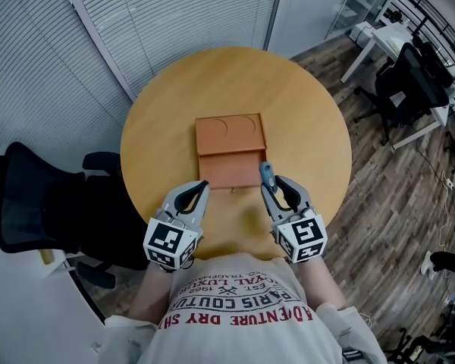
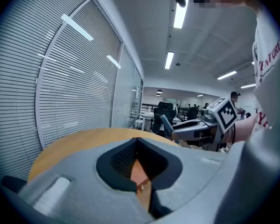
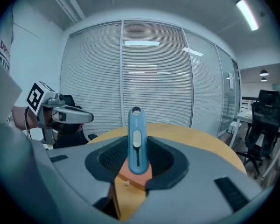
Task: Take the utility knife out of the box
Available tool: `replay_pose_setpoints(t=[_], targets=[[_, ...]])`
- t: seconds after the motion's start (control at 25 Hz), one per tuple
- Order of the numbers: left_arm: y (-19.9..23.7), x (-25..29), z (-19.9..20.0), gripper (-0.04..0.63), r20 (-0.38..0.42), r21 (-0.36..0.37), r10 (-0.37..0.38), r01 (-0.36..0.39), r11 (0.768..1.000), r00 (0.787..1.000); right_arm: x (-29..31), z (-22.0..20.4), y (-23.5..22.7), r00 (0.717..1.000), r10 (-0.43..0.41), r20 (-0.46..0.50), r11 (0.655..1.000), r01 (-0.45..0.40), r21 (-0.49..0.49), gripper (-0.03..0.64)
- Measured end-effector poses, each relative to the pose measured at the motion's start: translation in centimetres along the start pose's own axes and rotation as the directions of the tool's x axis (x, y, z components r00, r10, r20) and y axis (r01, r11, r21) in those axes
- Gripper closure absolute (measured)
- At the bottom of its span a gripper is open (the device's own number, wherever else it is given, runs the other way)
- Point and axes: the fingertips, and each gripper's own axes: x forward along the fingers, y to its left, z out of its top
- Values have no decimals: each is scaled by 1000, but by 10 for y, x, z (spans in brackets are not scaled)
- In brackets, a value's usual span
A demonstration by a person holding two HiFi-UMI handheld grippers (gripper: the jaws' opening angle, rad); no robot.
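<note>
A flat tan box (image 1: 229, 139) lies on a round wooden table (image 1: 167, 105). Near the box's front edge, the right gripper (image 3: 136, 148) clamps a slim blue utility knife (image 3: 136, 125); the left gripper (image 1: 203, 186) is closed, empty

**Three cameras over one table**

My head view looks steeply down on the round table (image 1: 303, 120), with the left gripper (image 1: 203, 186) and right gripper (image 1: 267, 186) at the frame's bottom centre. Each gripper view sits low and close behind its own jaws, facing across the table. Each catches the other gripper at its frame's side. All three share the orange box (image 1: 229, 152).
</note>
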Motion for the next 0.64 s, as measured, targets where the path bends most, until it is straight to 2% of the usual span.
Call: replay_pose_setpoints(t=[0.64], targets=[[3, -4, -2, 601, -7, -2, 10, -10, 1000, 1000, 0, -3, 4, 1000, -6, -9, 1000, 6, 12, 479]])
